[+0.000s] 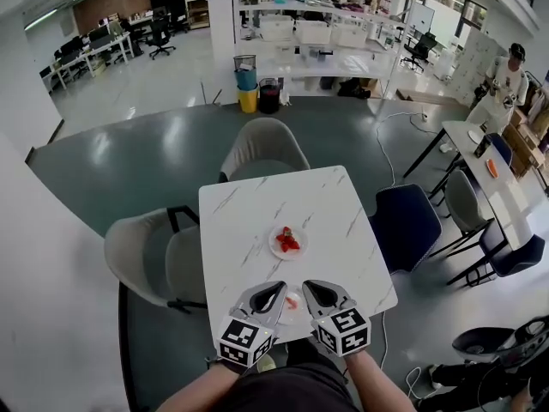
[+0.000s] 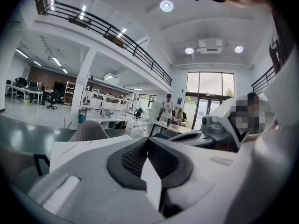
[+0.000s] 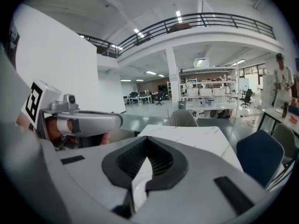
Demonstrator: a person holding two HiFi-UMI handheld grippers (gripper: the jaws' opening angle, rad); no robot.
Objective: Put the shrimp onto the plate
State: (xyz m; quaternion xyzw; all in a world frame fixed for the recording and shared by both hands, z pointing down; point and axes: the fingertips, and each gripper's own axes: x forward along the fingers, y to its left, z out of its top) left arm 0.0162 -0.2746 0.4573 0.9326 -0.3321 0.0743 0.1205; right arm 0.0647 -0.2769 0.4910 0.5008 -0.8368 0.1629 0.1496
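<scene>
Here, a white marble table (image 1: 257,204) fills the middle of the head view, and everything of note sits on or around it. At the centre of the table stands a small white plate (image 1: 302,244) with a red heap of shrimp (image 1: 287,240) lying on it. At the table's near edge is a second, smaller dish (image 1: 294,314) holding one orange-red piece (image 1: 292,301); it is too small to tell what that piece is. Both tools hover over that near edge, one on each side of the dish. The left gripper (image 1: 273,292) is on the dish's left and the right gripper (image 1: 313,290) on its right, their tips pointing toward the table's centre. In the left gripper view the dark ribbed pads meet at the tips with nothing between them — only the pale table top shows through the gap behind. The right gripper view shows the same: pads closed tip to tip, holding nothing. A beige chair (image 1: 264,148) stands at the table's far side, another beige chair (image 1: 150,260) at its left, and a dark blue chair (image 1: 405,226) at its right.
</scene>
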